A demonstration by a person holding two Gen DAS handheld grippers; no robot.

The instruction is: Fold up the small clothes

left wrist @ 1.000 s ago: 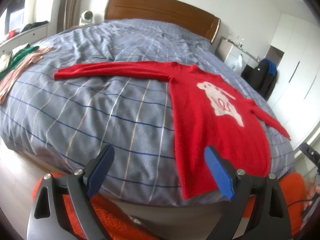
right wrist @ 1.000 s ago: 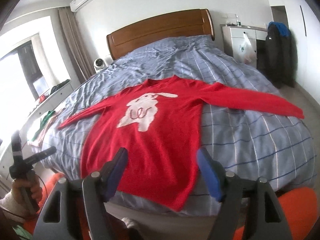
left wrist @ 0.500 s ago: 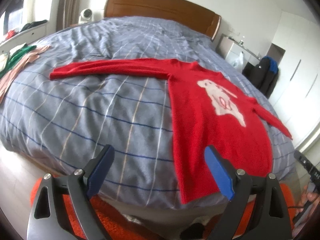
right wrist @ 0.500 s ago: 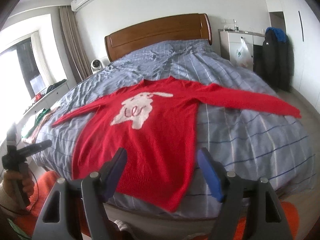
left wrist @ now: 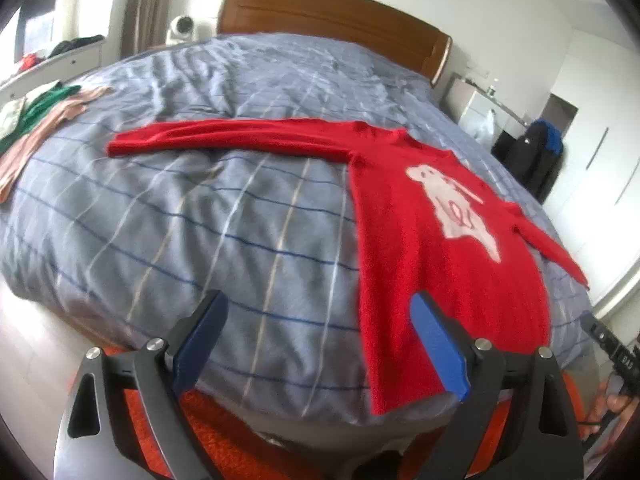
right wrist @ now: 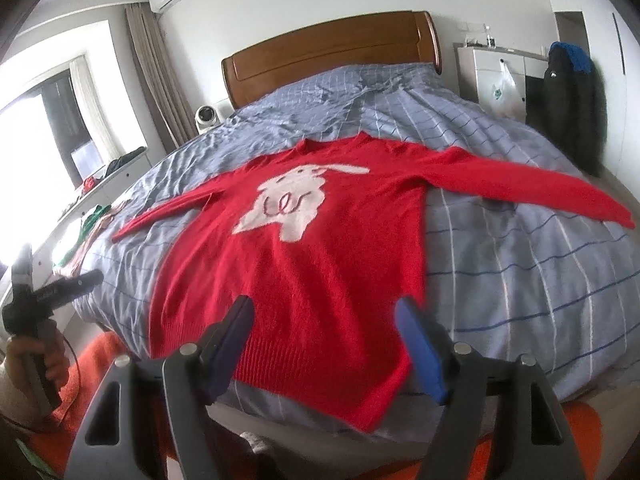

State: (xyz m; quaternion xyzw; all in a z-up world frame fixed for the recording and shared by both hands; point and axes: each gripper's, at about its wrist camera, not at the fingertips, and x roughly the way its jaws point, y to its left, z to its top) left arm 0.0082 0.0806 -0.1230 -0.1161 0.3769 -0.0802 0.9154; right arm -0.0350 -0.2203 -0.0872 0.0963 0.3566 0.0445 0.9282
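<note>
Red knitted sweater with white animal motif lies collar-to-hem at 12 o'clock before right gripper, nearer than left gripper; both gape wide, empty.

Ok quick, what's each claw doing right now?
Left claw: open, empty, above the bed.
Right claw: open, empty, over the sweater hem.
</note>
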